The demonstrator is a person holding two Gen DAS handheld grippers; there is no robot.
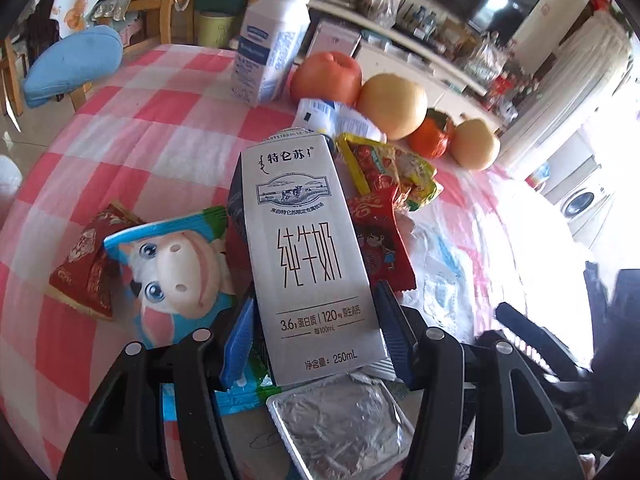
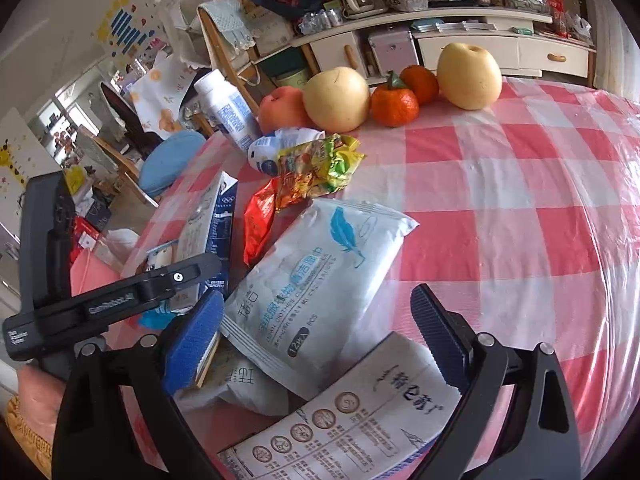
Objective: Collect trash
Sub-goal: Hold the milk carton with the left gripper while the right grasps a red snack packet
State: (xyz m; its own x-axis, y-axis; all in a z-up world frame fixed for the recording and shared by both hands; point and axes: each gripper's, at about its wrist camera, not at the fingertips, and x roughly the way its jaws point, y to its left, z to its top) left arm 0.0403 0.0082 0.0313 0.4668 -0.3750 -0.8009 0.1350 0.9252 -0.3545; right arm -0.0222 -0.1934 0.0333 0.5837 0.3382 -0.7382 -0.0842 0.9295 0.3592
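Pink-and-white checked cloth under clear plastic covers the desk [image 2: 520, 200], and the trash lies heaped at its near side, probably gathered there for easy picking. The left hand-held gripper [image 1: 316, 316] pinches a grey milk carton [image 1: 304, 240] by its lower sides, the blue pads pressed against both edges; the carton is tilted up over the other rubbish, so I judge it is being lifted out of the pile. Its face reads 特仑苏, 纯牛奶, "3.6g", "120mg" and "250mL".

The right hand-held gripper [image 2: 320, 328] is spread wide, holding nothing, and hangs over a white wipes pack [image 2: 320, 280] printed with a blue feather and "DOWN CLOTHES". A flattened carton [image 2: 360, 412] lies below it.

Around these lie a cow-face wrapper [image 1: 172, 264], a foil tray [image 1: 340, 424] and red and yellow snack wrappers [image 2: 316, 172]. The fruit [image 2: 336, 98] and the standing white bottle [image 2: 226, 110] sit at the far edge, apart from the rubbish.
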